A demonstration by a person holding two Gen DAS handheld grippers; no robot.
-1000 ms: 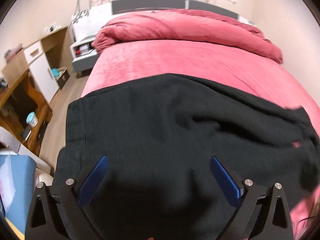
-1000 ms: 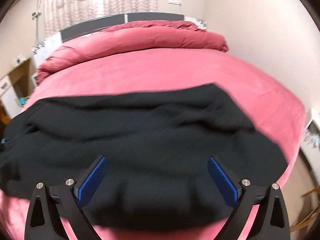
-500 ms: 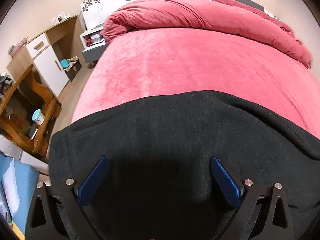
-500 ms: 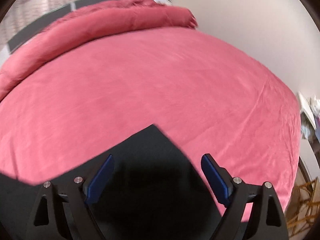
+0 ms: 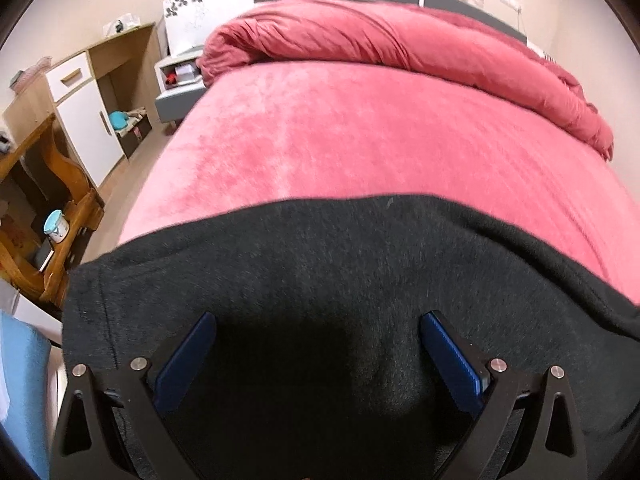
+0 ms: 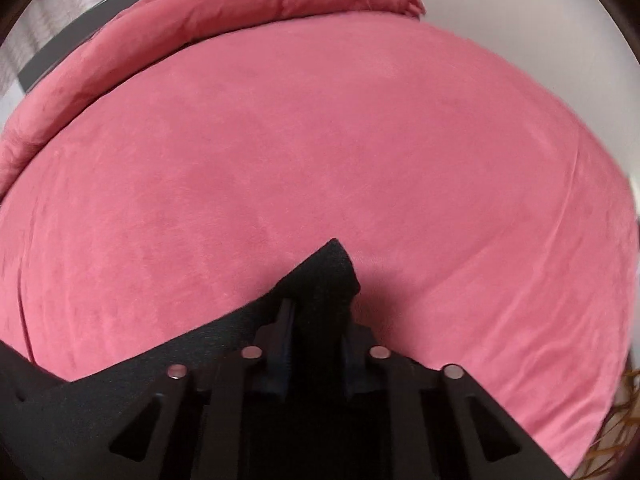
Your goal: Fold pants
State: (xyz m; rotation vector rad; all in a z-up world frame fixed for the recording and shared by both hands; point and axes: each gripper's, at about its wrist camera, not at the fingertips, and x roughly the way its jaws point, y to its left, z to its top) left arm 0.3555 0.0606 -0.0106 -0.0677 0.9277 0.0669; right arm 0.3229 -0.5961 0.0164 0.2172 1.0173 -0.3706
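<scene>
Nearest us, our right gripper (image 6: 316,320) has just been closing and its fingers (image 6: 286,322) now pinch a corner of the black pants (image 6: 324,276). Our left gripper (image 5: 318,344) hovers over the pants (image 5: 320,264) with fingers (image 5: 188,356) spread wide, nothing clamped. The pants lie across the near end of the pink bed (image 5: 360,132). Beyond, a blue cup (image 5: 54,227) sits on a wooden desk (image 5: 76,208); no writing is readable.

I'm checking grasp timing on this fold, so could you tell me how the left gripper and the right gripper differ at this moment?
The left gripper is open, its blue pads wide apart over the black pants; the right gripper has just been closing and pinches a corner of the pants. The left sits over broad fabric, the right at its edge beside the bare pink bed. Both point down at the same garment.
</scene>
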